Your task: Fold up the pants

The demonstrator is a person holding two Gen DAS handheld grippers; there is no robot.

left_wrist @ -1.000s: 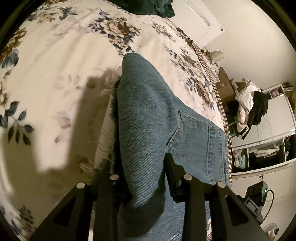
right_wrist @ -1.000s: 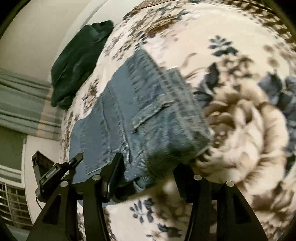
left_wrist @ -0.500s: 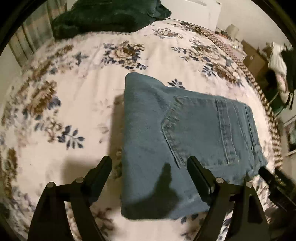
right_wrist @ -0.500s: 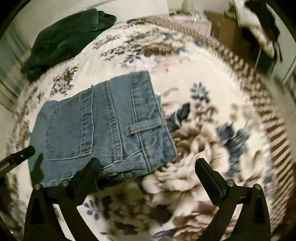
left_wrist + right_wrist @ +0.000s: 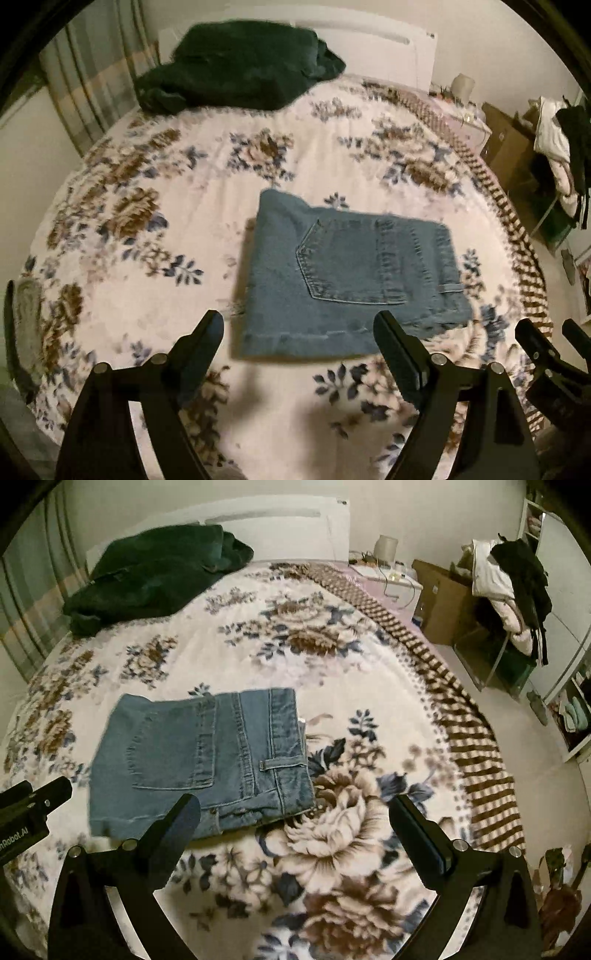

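The blue denim pants lie folded into a compact rectangle on the flowered bedspread, back pocket up. In the right wrist view the same pants sit left of centre, waistband to the right. My left gripper hangs open above the bed, on the near side of the fold, with nothing between its fingers. My right gripper is open too, high over the pants' near right corner and empty. Each gripper's tip shows at the edge of the other's view.
A dark green garment is heaped at the far left of the bed by the white headboard. The bed's striped right edge drops to the floor. Beyond it stand a cardboard box, a clothes-laden chair and shelves.
Both grippers let go of the denim, opened wide and rose away from the bed. The pants now lie flat and folded, seen from much higher.
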